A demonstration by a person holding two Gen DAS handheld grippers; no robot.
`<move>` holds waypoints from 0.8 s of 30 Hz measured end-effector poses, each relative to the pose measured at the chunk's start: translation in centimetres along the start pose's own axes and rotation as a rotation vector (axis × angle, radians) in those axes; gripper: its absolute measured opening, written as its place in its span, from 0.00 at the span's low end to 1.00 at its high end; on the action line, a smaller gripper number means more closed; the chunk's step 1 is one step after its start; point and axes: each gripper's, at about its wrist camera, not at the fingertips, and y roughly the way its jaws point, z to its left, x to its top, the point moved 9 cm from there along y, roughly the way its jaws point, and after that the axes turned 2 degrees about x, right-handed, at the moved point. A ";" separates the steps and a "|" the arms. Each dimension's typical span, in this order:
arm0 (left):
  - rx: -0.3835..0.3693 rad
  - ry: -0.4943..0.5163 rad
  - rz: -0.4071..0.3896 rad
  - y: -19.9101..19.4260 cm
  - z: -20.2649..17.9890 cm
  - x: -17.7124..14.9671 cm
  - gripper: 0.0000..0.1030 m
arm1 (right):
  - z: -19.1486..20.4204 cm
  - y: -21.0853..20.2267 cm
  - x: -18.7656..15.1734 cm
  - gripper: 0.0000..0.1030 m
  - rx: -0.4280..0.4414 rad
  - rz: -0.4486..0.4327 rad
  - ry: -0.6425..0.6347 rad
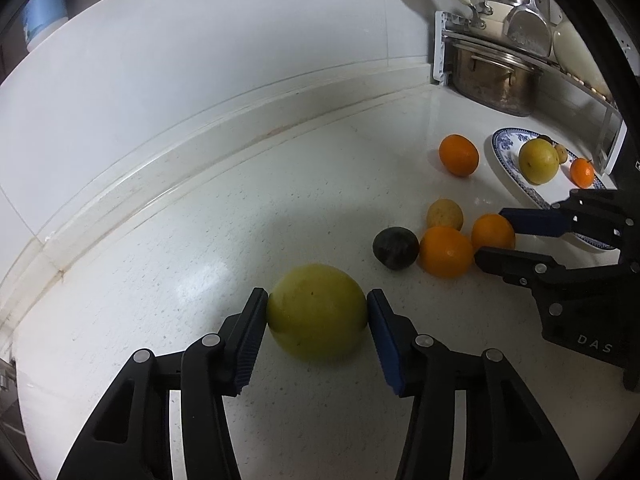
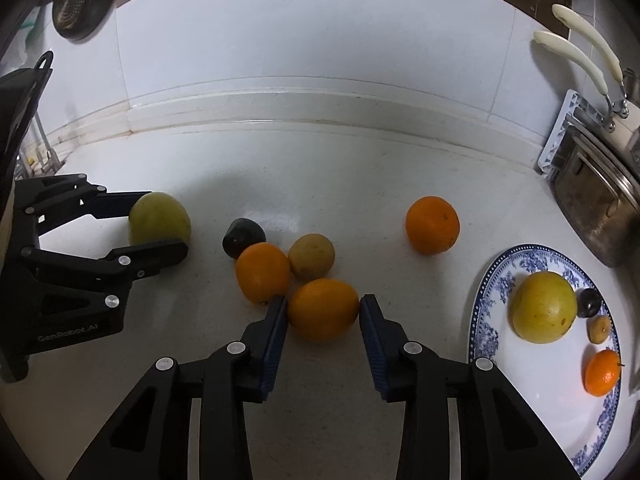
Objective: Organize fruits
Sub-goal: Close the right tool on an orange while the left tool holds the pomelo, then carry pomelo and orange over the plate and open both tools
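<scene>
On the counter: loose fruit lay on the white countertop (image 2: 360, 168) left of a blue-patterned plate (image 2: 486, 304), which already bore some fruit, so the plate read as the gathering place.
Left gripper: the left gripper (image 1: 317, 312) was pinching a large yellow-green fruit (image 1: 317, 311), a pad pressed to each side at its widest part; taking it at the middle likely kept the round body from slipping out.
Right gripper: the right gripper (image 2: 323, 309) was pinching an orange (image 2: 323, 309), the nearest of the cluster, with both pads against its flanks.
Why two grips: each hand took the fruit closest to it, which judged as a way to clear the counter in fewer trips.
Cluster: a second orange (image 2: 262, 272), a dull yellow fruit (image 2: 311, 256) and a dark fruit (image 2: 243, 237) sat touching or just beside one another behind the held orange.
Apart: a lone orange (image 2: 432, 225) stood between cluster and plate.
On the plate: a big yellow fruit (image 2: 544, 306), a small dark one (image 2: 591, 301), a small brownish one (image 2: 599, 329) and a small orange (image 2: 603, 372).
Look of the held fruits: smooth, matte, round; the yellow-green one faintly speckled, the orange evenly bright.
</scene>
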 end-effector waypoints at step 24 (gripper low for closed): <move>-0.103 -0.027 -0.152 -9.2 -2.1 1.4 0.48 | 0.5 -9.6 -0.3 0.36 -0.065 -0.155 0.142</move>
